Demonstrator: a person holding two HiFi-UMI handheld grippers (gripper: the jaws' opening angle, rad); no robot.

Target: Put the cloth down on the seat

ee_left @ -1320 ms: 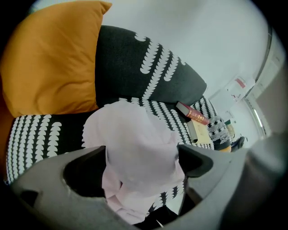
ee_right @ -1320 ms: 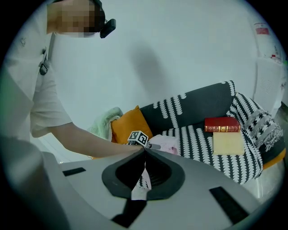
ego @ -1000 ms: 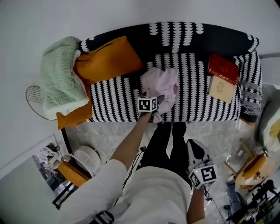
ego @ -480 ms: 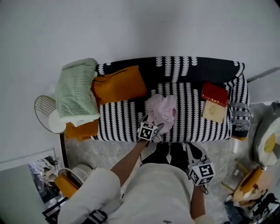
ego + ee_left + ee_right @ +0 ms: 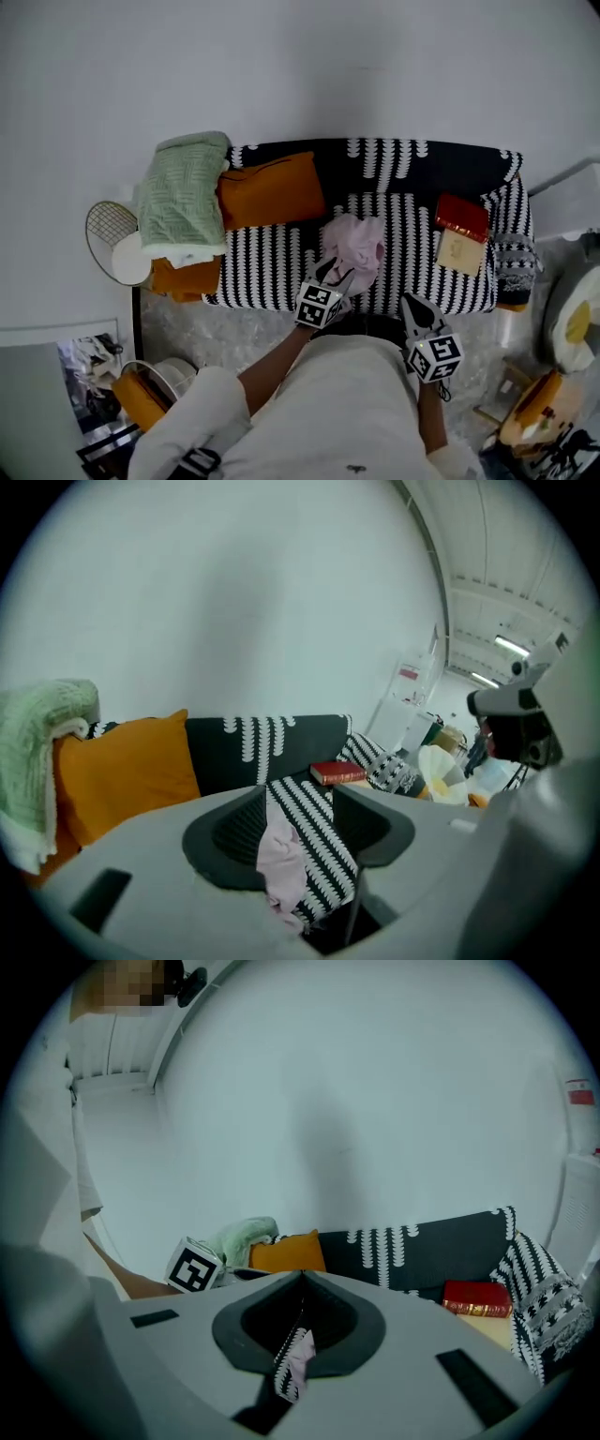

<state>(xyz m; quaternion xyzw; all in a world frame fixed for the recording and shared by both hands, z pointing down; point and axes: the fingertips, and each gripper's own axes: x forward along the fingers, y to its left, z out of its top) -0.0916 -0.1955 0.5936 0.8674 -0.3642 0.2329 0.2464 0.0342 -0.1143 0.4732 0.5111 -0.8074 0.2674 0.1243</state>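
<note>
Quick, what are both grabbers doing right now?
Left gripper: jaws apart, closing, holding nothing; crumpled pink cloth lies on black-and-white sofa seat.
Right gripper: shut, empty.

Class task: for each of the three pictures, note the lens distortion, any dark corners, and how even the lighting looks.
Head view: soft, even light, no hard shadows on the sofa; pink cloth sharp. Left gripper view: strong fisheye, black corners, ceiling lines bend, orange cushion clear. Right gripper view: same round dark frame; red book sharp.
</note>
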